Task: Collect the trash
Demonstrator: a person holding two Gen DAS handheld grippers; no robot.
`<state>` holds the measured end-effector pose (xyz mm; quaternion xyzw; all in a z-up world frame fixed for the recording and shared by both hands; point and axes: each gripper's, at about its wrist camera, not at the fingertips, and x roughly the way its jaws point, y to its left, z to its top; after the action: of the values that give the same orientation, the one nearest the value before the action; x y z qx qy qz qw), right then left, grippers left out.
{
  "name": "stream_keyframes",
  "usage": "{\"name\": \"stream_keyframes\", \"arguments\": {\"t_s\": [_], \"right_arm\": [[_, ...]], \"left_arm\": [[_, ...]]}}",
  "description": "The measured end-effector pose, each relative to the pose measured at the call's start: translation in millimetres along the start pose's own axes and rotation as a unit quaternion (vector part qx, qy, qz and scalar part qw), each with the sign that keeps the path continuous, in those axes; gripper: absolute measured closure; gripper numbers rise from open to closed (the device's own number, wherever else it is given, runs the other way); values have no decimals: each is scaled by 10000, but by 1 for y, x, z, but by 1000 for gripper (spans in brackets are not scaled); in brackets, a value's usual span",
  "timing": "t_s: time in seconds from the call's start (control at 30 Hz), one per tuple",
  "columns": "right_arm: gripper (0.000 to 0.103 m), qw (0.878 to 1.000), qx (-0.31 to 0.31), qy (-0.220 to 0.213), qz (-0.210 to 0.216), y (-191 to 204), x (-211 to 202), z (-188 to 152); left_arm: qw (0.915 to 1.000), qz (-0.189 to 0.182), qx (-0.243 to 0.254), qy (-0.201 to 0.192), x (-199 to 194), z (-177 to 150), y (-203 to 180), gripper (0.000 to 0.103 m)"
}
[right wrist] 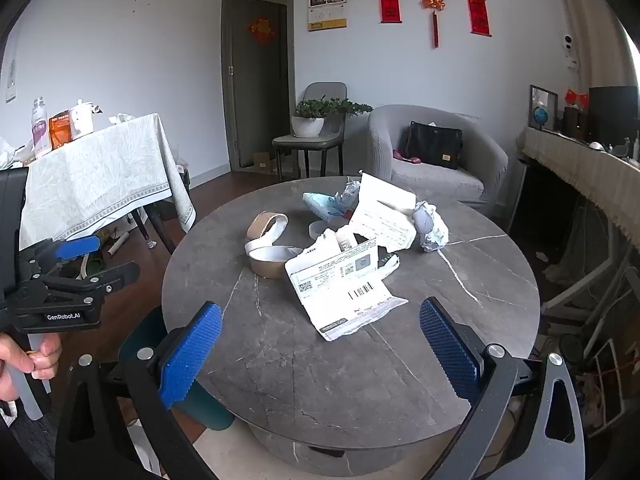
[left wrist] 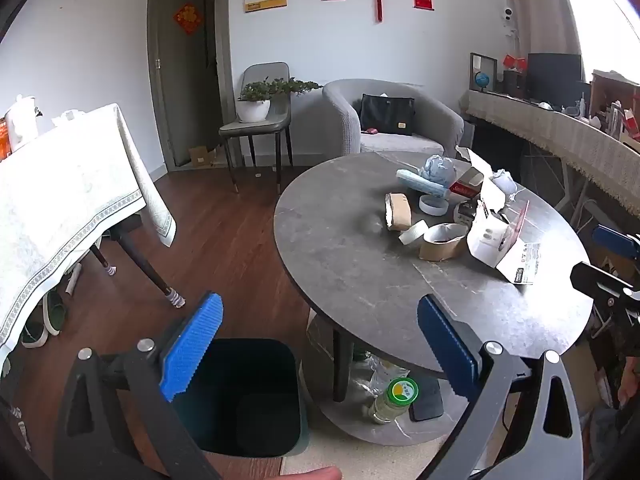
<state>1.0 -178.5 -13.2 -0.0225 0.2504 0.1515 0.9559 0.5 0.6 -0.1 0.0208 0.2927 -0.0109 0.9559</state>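
Trash lies in a heap on the round grey table (left wrist: 352, 280) (right wrist: 320, 380): a torn white carton (right wrist: 340, 280) (left wrist: 496, 236), brown tape cores (right wrist: 266, 226) (left wrist: 398, 210), crumpled paper (right wrist: 430, 226) and a blue pack (right wrist: 320, 204). A dark bin (left wrist: 276, 364) (right wrist: 138, 338) stands on the floor at the table's near-left side. My left gripper (left wrist: 320, 312) hangs open and empty above the bin's edge and the table rim. My right gripper (right wrist: 320, 316) is open and empty over the near part of the table, short of the carton. Each gripper shows at the edge of the other's view (right wrist: 104, 260) (left wrist: 600, 260).
A dining table with a pale cloth (left wrist: 68, 200) stands at the left, shoes beneath it. Behind the round table are a grey armchair (left wrist: 396, 140) with a black bag and a chair bearing a potted plant (left wrist: 254, 108). A bottle (left wrist: 394, 398) stands on the lower shelf. A sideboard (left wrist: 560, 132) runs along the right.
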Motion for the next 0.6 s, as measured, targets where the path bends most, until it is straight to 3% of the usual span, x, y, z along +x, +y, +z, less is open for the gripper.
{"name": "stream_keyframes", "arguments": {"t_s": [0.6], "right_arm": [[3,10000,50,-38,43,-1,-1,1]], "left_arm": [[10000,4,10,-22,0,-1,0,3]]}}
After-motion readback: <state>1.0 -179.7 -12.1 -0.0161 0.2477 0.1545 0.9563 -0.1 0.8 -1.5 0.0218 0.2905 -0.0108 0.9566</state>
